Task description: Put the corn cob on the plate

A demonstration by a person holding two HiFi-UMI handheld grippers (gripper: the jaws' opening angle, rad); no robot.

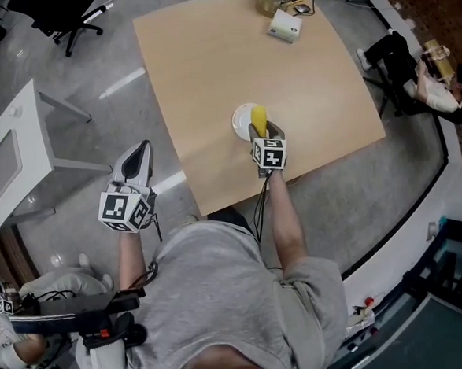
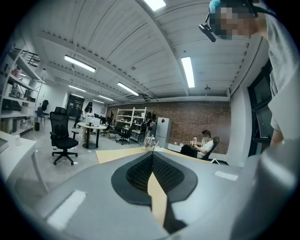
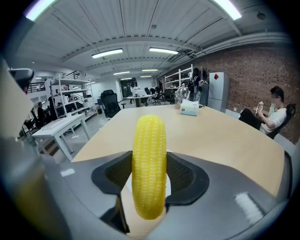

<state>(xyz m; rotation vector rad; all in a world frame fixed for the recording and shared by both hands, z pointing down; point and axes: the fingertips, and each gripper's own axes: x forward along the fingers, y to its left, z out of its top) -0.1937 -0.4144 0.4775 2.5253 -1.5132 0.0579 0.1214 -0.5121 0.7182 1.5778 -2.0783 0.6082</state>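
R gripper (image 1: 263,131) clamps corn (image 1: 258,115), seemingly over plate (image 1: 239,125) rim, L gripper (image 1: 144,150) shut, empty; off-centre release could roll corn onto table (image 1: 208,60).

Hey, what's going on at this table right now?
A person is holding a gripper in each hand. The right gripper is clamped on a yellow corn cob and holds it over the white plate, near the edge of the wooden table. The cob has not been let go yet. The left gripper is shut and empty, off to the side of the table.
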